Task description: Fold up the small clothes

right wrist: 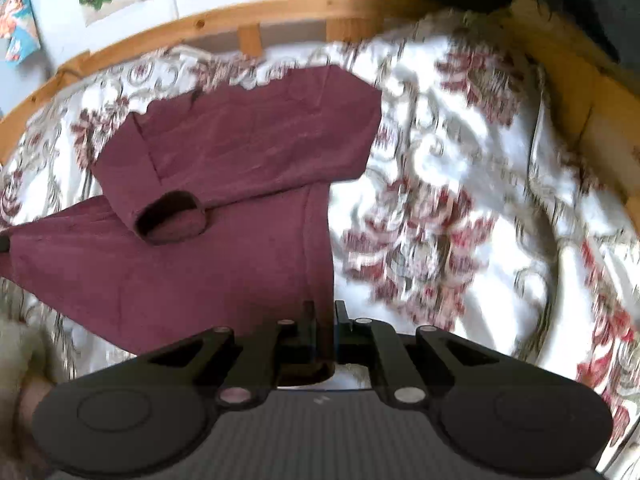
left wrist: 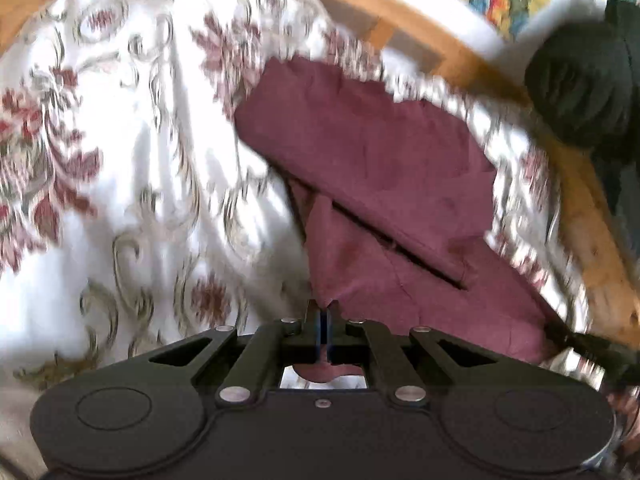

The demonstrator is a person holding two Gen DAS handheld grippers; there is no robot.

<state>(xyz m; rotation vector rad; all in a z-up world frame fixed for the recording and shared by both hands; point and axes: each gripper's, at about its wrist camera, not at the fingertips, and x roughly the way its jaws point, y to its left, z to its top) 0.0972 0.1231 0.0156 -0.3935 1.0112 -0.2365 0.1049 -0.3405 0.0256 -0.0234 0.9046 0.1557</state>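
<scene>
You are working in bright, soft daylight that washes the white floral-patterned bedspread (left wrist: 132,208) nearly to glare in its plain patches. Around the dark red cotton garment (right wrist: 224,264) the flower pattern smears with motion blur, worst to its right in the right wrist view. The fisheye lens bends the pale pine bed frame (right wrist: 248,16) beyond the garment into an arc. Shadows are faint.

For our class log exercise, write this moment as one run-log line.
phase: lifting hem | left hand-held gripper: shut on maroon shirt | right hand-held gripper: shut on maroon shirt | surface: floral bedspread
</scene>
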